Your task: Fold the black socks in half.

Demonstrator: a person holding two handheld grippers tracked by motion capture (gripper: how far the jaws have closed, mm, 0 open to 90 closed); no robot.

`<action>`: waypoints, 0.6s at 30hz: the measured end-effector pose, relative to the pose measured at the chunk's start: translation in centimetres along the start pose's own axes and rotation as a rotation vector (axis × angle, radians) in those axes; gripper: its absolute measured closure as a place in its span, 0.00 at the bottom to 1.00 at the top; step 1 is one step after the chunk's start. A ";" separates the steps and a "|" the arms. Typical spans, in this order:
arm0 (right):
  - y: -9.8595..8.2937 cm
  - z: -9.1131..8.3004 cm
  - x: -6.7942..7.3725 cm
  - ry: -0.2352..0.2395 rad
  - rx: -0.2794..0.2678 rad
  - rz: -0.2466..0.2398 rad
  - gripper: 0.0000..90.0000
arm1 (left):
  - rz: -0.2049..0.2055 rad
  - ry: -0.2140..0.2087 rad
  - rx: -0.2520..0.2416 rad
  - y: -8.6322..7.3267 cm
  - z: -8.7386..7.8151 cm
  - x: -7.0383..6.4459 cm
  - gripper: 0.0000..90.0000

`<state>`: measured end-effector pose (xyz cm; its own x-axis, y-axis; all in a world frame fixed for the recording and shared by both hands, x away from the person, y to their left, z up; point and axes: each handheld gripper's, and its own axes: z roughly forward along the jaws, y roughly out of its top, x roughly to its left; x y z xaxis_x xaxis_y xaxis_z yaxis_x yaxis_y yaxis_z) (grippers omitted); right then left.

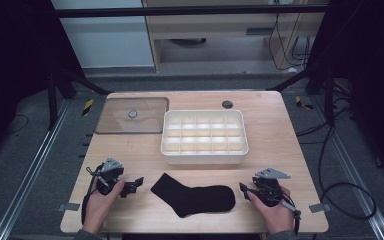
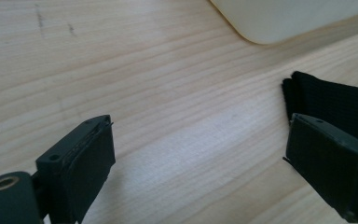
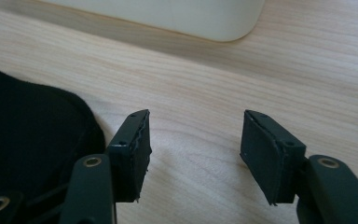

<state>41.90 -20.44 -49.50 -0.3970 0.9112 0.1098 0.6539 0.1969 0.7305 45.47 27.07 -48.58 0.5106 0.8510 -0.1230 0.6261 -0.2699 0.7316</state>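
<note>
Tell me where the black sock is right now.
In the high view the black sock lies flat on the table's near edge, between the left gripper and right gripper, before the white divided box.

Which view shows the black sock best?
The high view: the whole black sock lies flat between both tools, in front of the divided tray. The left gripper view catches one end of it, the right gripper view one rounded edge.

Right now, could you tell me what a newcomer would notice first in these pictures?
A black sock lies flat at the table's near edge, between the open left gripper and right gripper. Behind it sits a white divided box, with a clear lid to its left.
</note>
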 end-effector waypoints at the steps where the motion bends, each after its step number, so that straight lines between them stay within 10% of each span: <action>1: 0.0 0.0 0.0 0.000 0.000 0.000 0.47 | 0.000 0.000 0.000 0.0 0.0 0.0 0.09; 12: 1.0 -0.1 0.7 0.028 0.060 -0.050 0.43 | 0.044 0.008 0.088 -0.3 0.4 -1.2 0.11; 18: 2.9 -1.3 1.7 0.072 0.201 -0.103 0.40 | 0.131 -0.008 0.192 2.1 0.5 -3.1 0.11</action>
<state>42.30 -18.83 -46.36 -0.5090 0.8556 0.0948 0.7197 0.3626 0.5921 45.51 23.59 -46.99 0.5992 0.7996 -0.0409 0.6542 -0.4595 0.6007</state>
